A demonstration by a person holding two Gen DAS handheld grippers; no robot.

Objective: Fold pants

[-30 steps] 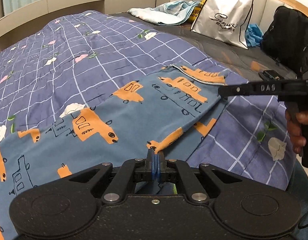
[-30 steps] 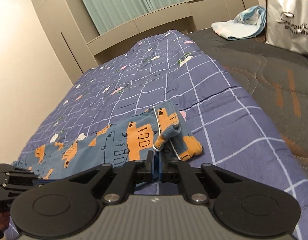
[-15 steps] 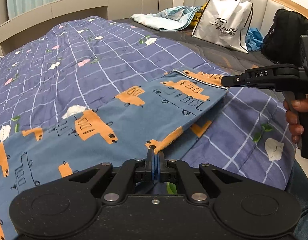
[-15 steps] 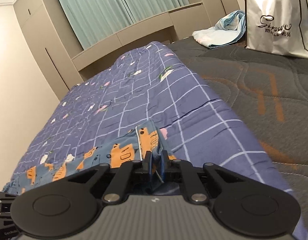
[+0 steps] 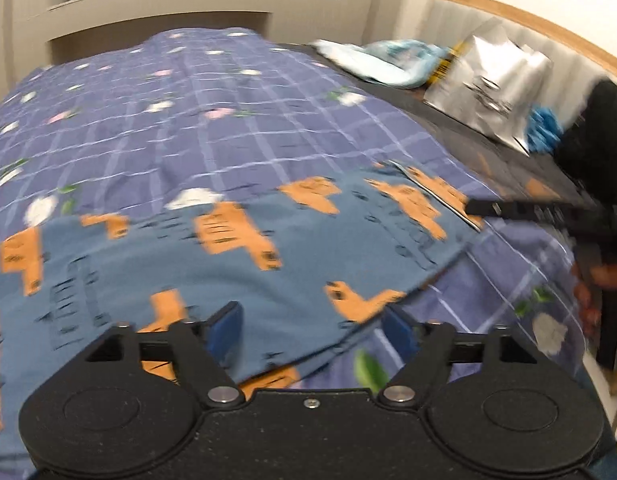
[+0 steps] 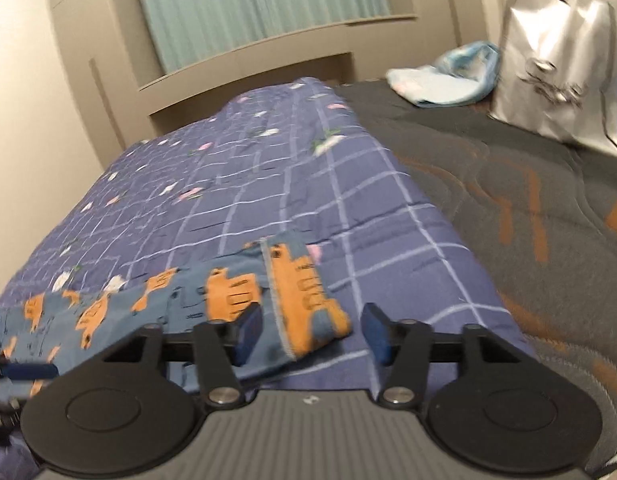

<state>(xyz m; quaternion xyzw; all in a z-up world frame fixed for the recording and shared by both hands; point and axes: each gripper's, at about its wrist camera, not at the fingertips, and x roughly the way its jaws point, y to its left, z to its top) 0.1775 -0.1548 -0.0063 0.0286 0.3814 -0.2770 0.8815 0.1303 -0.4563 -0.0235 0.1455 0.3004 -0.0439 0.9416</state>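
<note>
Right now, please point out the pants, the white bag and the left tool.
pants (image 5: 236,280): left wrist view, blue middle panel.
white bag (image 6: 560,60): right wrist view, front face.
left tool (image 5: 314,336): left wrist view, between open fingertips.

Both grippers — left gripper (image 5: 314,334), right gripper (image 6: 312,332) — agape

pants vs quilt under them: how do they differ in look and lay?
The pants are steel blue with orange vehicle prints; the quilt is purple with a pale grid and small flowers. The pants lie as a folded band near the front; the quilt spreads far wider beneath. Both lie flat on the bed.
</note>
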